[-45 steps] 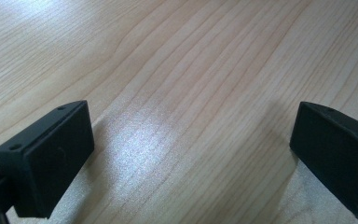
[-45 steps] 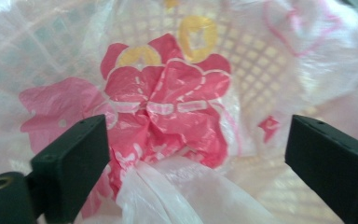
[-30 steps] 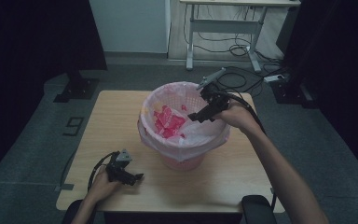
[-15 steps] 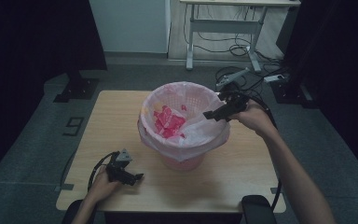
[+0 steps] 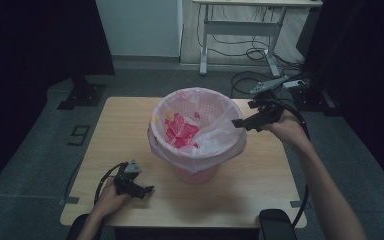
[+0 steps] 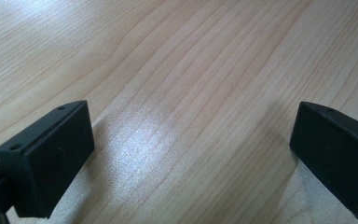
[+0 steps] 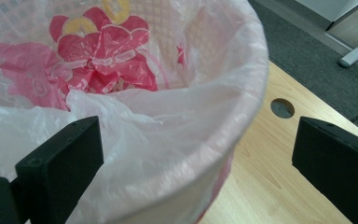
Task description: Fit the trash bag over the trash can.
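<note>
A pink mesh waste basket (image 5: 196, 172) lined with a pink-printed plastic bag (image 5: 182, 130) stands in the middle of the wooden table (image 5: 250, 175). My right gripper (image 5: 237, 122) hovers at the basket's right rim, open, nothing between its jaws. In the right gripper view the bag's rim (image 7: 242, 88) and its loose fold (image 7: 135, 116) lie just ahead of that gripper (image 7: 196, 158). My left gripper (image 5: 149, 190) rests low at the table's front left, open over bare wood (image 6: 186, 93), holding nothing.
A round cable hole (image 7: 282, 108) sits in the tabletop beyond the basket. Behind the table stand a white desk frame (image 5: 240, 45) and loose cables (image 5: 252, 80) on the grey floor. Dark curtains flank both sides.
My right gripper has drawn back from above the basket's inside to its right rim. The left gripper has stayed put.
</note>
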A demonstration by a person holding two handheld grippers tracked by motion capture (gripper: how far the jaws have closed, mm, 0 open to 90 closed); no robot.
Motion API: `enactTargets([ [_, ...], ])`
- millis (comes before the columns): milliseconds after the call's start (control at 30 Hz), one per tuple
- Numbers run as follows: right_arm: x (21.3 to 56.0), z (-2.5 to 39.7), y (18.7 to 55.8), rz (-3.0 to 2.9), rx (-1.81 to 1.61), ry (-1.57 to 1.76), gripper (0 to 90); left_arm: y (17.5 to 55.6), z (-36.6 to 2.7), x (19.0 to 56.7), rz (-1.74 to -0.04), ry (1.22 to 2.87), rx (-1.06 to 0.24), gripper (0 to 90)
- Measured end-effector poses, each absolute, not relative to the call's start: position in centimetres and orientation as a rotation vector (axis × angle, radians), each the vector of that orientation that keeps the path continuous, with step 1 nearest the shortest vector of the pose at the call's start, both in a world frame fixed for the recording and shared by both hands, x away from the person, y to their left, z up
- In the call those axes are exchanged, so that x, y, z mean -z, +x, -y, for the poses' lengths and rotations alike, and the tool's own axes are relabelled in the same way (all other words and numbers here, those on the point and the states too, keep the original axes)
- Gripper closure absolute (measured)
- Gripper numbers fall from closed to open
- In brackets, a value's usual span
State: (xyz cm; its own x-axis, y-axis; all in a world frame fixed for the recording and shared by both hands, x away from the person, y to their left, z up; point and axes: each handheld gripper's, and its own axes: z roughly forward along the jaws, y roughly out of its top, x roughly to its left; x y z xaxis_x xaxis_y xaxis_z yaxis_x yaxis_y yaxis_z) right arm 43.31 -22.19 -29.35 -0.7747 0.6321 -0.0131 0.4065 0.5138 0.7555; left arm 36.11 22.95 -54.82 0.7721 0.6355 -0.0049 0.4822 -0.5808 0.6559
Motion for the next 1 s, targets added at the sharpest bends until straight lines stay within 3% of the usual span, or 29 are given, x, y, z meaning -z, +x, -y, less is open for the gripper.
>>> enactTargets([
  [600, 31.1, 26.7, 41.7, -2.401, -1.109, 0.957, 0.8, 36.1, -23.0, 54.8, -0.829, 2.305, -0.303, 0.0],
  [1000, 34.2, 28.9, 41.4, -2.365, -1.102, 1.043, 0.9, 36.1, -23.0, 54.8, -0.83, 2.307, -0.302, 0.0],
])
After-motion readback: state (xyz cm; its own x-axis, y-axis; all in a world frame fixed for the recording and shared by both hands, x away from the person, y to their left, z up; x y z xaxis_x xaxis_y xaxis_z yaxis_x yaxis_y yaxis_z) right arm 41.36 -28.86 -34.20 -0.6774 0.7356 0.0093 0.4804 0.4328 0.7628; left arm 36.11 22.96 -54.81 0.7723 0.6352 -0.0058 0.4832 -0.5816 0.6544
